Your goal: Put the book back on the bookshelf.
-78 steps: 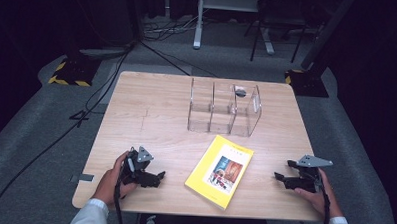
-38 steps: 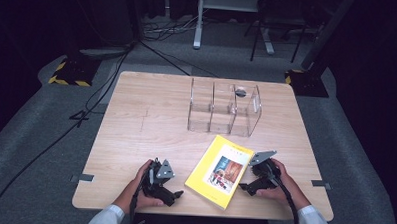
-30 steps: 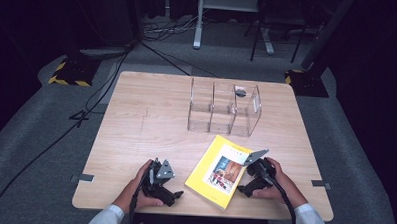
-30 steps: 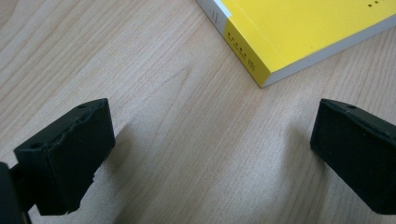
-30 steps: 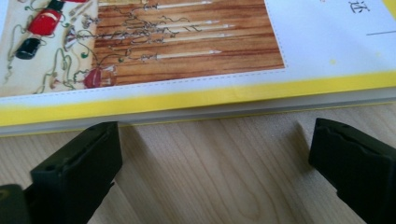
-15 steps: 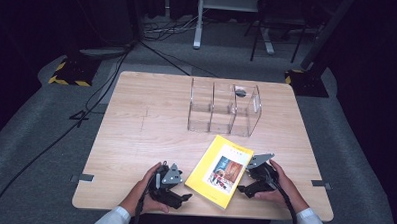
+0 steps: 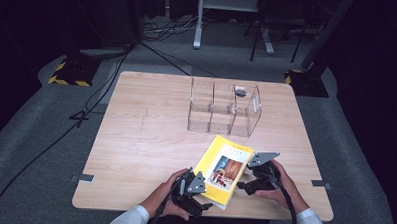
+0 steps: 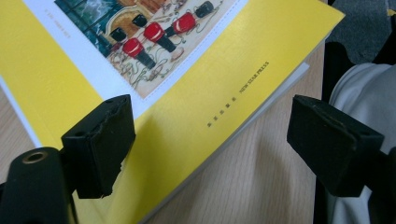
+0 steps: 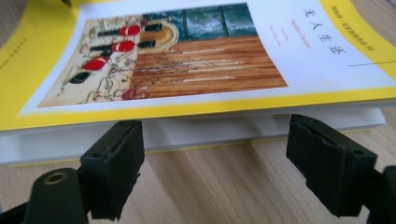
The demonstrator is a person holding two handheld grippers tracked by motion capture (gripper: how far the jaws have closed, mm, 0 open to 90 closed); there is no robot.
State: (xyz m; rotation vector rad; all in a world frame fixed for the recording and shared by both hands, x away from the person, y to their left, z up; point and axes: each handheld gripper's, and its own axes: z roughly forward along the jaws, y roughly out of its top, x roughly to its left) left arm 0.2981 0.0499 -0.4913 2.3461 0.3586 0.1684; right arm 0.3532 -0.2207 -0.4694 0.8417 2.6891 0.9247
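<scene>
**Both grippers at the yellow book, fingers spread**

High view, left to right: person's left hand at lower centre of frame, carrying the left gripper, at the lower-left corner of the yellow book. Book lies flat on the desk, lower centre-right of frame, turned at an angle, cover up. Right gripper just beside the book's right long edge, held by the right hand, grey plate on top. Clear divided organizer stands upper centre of the desk, well apart from the book; small dark item in its right compartment, too small to tell.

Left gripper view: fingers spread apart, having just been closing a little; left pad over the yellow cover near the picture's corner, right pad off the book, above bare desk. Can't tell if the left pad touches the cover. Nothing pinched.

Right gripper view: fingers spread wide, also just closed in a bit, both sitting low in frame at the book's page edge. Touching or not, unclear. Desk wood shows between them. No pinch on the book.
</scene>
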